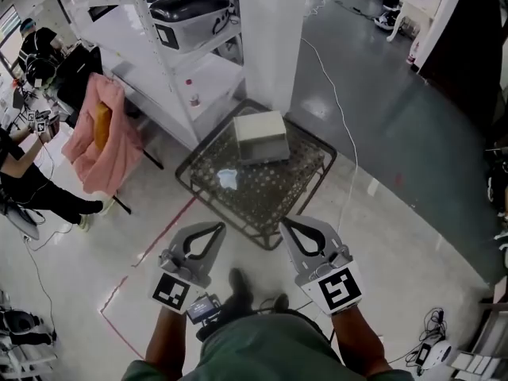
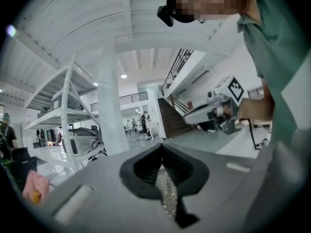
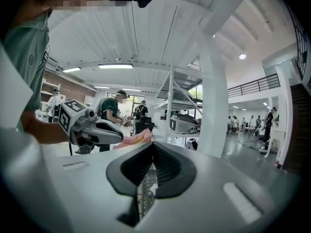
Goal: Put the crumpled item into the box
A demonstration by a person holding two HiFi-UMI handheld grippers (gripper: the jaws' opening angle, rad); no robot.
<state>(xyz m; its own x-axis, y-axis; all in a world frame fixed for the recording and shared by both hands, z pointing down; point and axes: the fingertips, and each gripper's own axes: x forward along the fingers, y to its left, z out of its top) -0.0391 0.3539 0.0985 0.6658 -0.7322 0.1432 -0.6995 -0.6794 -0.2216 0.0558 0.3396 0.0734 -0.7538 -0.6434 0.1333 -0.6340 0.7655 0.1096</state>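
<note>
A small pale crumpled item (image 1: 228, 178) lies on a low metal mesh table (image 1: 305, 177), near its left part. The box (image 1: 260, 136), a closed grey-white one, stands on the table's far side, just behind the item. Both grippers hover over the floor short of the table's near edge. My left gripper (image 1: 217, 225) is shut and empty. My right gripper (image 1: 285, 221) is shut and empty too. In the left gripper view the jaws (image 2: 162, 148) meet at the tip, with mesh showing through the slit. In the right gripper view the crumpled item (image 3: 152, 188) shows through the slit of the right gripper (image 3: 153, 144).
A white shelving rack (image 1: 182, 70) carrying a grey case (image 1: 190, 13) stands behind the table beside a white pillar (image 1: 271, 30). A pink cloth (image 1: 99, 133) hangs on a stand at left, near a seated person (image 1: 24, 177). A cable (image 1: 340, 117) runs across the floor at right.
</note>
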